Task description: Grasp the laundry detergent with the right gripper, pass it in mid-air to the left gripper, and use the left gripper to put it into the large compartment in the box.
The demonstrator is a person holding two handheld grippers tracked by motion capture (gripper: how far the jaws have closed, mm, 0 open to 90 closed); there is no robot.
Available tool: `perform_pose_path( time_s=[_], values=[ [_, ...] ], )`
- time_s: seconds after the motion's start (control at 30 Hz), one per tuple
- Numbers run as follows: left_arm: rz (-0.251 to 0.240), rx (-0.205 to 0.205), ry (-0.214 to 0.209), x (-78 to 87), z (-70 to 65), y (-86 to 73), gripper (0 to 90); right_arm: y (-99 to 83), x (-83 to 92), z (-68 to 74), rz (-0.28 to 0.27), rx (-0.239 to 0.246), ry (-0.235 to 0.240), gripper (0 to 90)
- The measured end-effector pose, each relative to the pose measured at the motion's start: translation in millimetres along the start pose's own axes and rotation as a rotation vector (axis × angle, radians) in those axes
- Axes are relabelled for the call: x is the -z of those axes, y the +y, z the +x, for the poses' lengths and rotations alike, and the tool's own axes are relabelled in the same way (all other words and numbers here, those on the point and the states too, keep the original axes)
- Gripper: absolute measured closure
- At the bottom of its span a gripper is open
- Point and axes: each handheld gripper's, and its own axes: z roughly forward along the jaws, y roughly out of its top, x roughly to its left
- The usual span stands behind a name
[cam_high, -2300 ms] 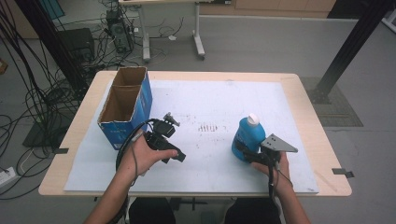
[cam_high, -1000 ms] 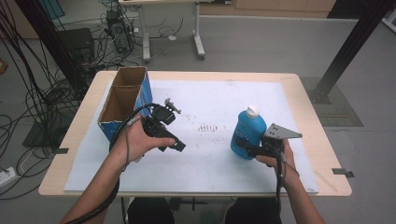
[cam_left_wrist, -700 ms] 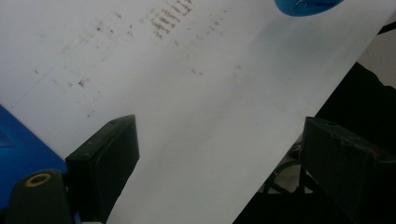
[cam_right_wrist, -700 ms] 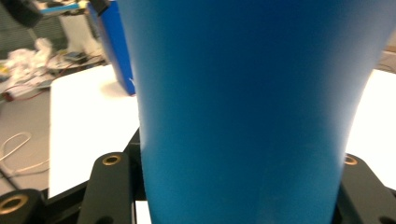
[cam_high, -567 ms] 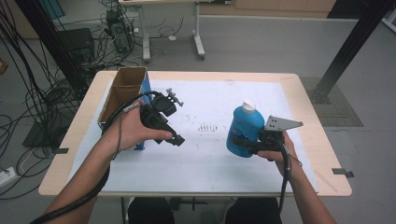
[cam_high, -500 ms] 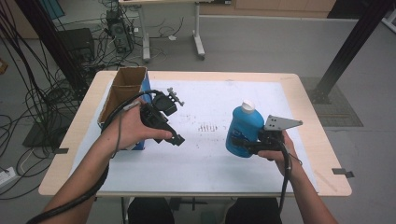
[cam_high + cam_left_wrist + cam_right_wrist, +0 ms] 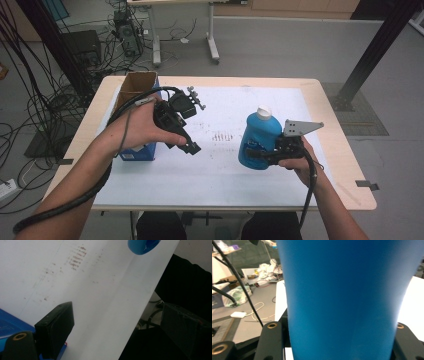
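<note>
A blue bottle (image 7: pixel 260 136) with a white cap hangs upright just above the white mat, at the right. My right gripper (image 7: pixel 253 153) is shut on its lower body, one jaw on each side. In the right gripper view the bottle's blue wall (image 7: pixel 342 290) rises between the two black jaws of that gripper (image 7: pixel 337 340). My left gripper (image 7: pixel 186 142) is held in the air beside the cardboard box, pointing down and to the right. Its jaws stand open with nothing between them (image 7: pixel 117 307), and the bottle's base (image 7: pixel 143 245) shows far ahead of them.
An open cardboard box (image 7: pixel 132 90) with blue sides stands at the table's back left. A white mat (image 7: pixel 210 170) with faint reddish stains (image 7: pixel 225 136) covers most of the wooden table (image 7: pixel 345 165). Cables and another table's legs lie on the floor beyond.
Both hands have risen. The right gripper has lifted the bottle off the mat and slightly left. The left gripper has moved up and back toward the box.
</note>
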Motion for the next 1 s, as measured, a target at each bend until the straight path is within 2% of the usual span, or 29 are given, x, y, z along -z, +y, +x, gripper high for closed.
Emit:
perform_pose_path(
  time_s=[0.2, 0.23, 0.4, 0.57, 0.67, 1.0],
  values=[
    [0.007, -0.039, -0.011, 4.1, -1.6, 5.3, 12.2, 5.2, -2.7, 1.7, 0.008, 0.013, 0.035, 43.8],
    [0.007, -0.057, -0.025, 6.2, -2.0, 6.9, 12.1, 7.1, -4.4, 2.7, 0.02, 0.022, 0.047, 43.8],
    [0.037, -0.086, -0.032, 10.0, -3.3, 9.5, 12.2, 11.1, -8.3, 4.5, 0.035, 0.043, 0.08, 43.8],
    [0.04, -0.099, -0.046, 13.8, -4.0, 12.7, 12.2, 13.9, -11.2, 6.4, 0.048, 0.057, 0.105, 43.8],
    [0.041, -0.121, -0.059, 16.6, -6.4, 16.3, 12.2, 16.9, -14.6, 9.9, 0.049, 0.063, 0.145, 43.8],
    [0.058, -0.168, -0.052, 19.6, -16.3, 28.1, 12.3, 27.9, -21.3, 15.9, 0.075, 0.105, 0.19, 43.7]
  ],
)
